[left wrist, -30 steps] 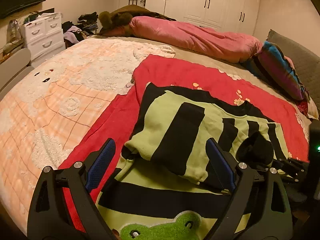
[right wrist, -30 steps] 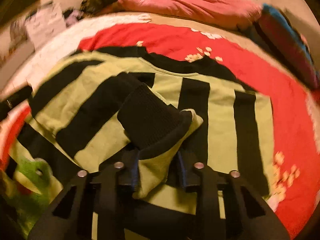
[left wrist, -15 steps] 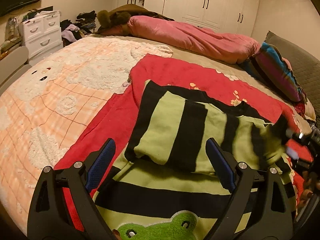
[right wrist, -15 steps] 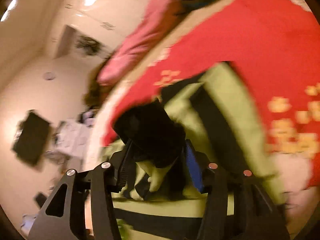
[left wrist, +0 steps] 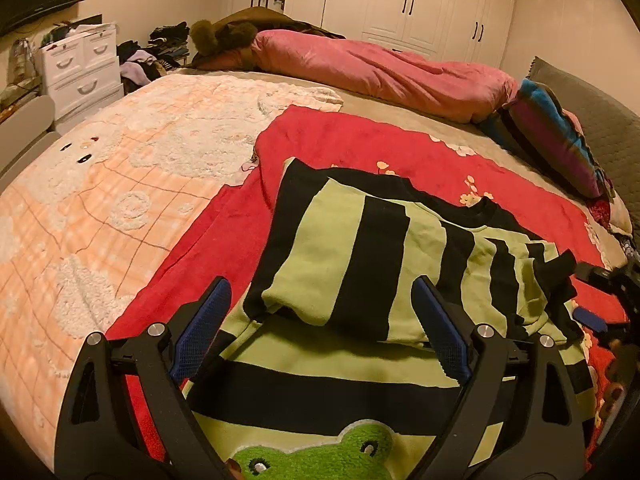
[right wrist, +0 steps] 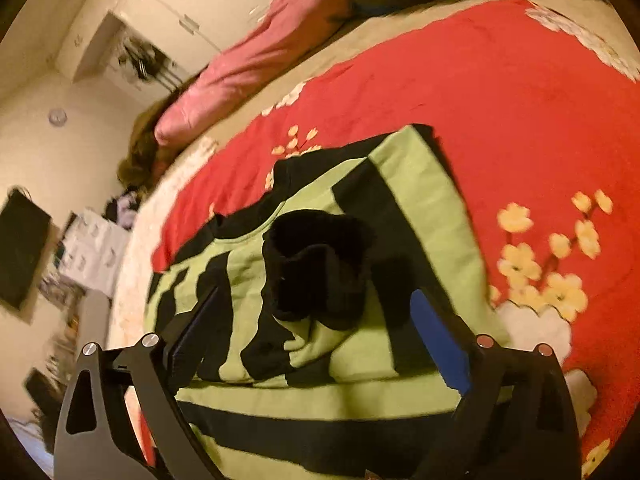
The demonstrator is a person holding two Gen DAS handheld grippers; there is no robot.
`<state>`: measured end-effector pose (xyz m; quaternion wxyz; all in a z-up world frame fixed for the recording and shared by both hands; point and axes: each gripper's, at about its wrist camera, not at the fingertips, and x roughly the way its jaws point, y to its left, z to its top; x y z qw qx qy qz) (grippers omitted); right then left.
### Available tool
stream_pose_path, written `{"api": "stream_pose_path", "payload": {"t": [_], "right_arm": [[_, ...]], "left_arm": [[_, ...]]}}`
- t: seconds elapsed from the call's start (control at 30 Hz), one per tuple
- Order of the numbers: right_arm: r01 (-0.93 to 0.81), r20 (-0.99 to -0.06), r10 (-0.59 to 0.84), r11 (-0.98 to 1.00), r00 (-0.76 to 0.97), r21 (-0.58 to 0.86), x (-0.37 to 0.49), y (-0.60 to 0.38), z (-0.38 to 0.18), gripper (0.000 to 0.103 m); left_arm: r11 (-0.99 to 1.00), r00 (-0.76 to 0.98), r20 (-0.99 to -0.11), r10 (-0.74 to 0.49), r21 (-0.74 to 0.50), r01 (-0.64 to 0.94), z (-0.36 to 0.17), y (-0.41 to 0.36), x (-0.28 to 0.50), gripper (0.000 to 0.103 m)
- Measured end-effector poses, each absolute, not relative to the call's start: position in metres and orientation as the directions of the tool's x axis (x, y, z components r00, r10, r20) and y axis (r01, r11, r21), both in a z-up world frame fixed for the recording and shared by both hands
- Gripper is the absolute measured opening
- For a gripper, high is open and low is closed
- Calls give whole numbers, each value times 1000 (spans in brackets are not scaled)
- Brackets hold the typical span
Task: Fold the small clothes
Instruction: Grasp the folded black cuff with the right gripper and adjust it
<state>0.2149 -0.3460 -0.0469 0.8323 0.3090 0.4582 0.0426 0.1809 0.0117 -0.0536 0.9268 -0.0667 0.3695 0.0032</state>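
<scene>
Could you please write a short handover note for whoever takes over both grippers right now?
Left gripper: open, empty, hovering over the striped sweater.
Right gripper: jaws opening; the black cuff lies loose between them, unpressed.
Sweater lies on the red blanket, frog patch nearest.
Done: both sleeves folded in over the body.
Left: fold the body, probably in half, and tidy.

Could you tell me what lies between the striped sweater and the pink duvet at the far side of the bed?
In the left wrist view, red blanket and then bare beige sheet separate the striped sweater from the pink duvet.
</scene>
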Motion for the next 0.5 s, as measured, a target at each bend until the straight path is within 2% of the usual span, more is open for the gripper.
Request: {"api": "stream_pose_path", "payload": {"t": [0.17,0.2,0.23,0.33,0.37,0.43,0.5], "right_arm": [[217,-777,321,839,542,499,237,-331,-60,93],[207,-786,315,851,532,482,237,-330,-63,76],[190,-794,316,863,519,468,236,-330,-64,39],[139,-774,336,869,537,474,231,-329,-55,19],[122,-757,342,868,557,482,228,-331,-48,19],[108,-710,354,850,609,516,223,-344,-32,19],[109,-681,366,830,635,547,218,-363,-22,18]], "left_arm": [[994,731,-681,-47,-105,-34,-53,8,179,85],[994,732,-679,-47,-105,-34,-52,8,180,85],[994,734,-678,-48,-108,-34,-52,9,180,85],[991,734,-677,-55,-125,-41,-50,13,182,85],[991,735,-676,-54,-125,-42,-49,14,182,85],[991,741,-670,-48,-124,-48,-48,15,181,93],[990,755,-654,-57,-132,-39,-43,15,179,94]]}}
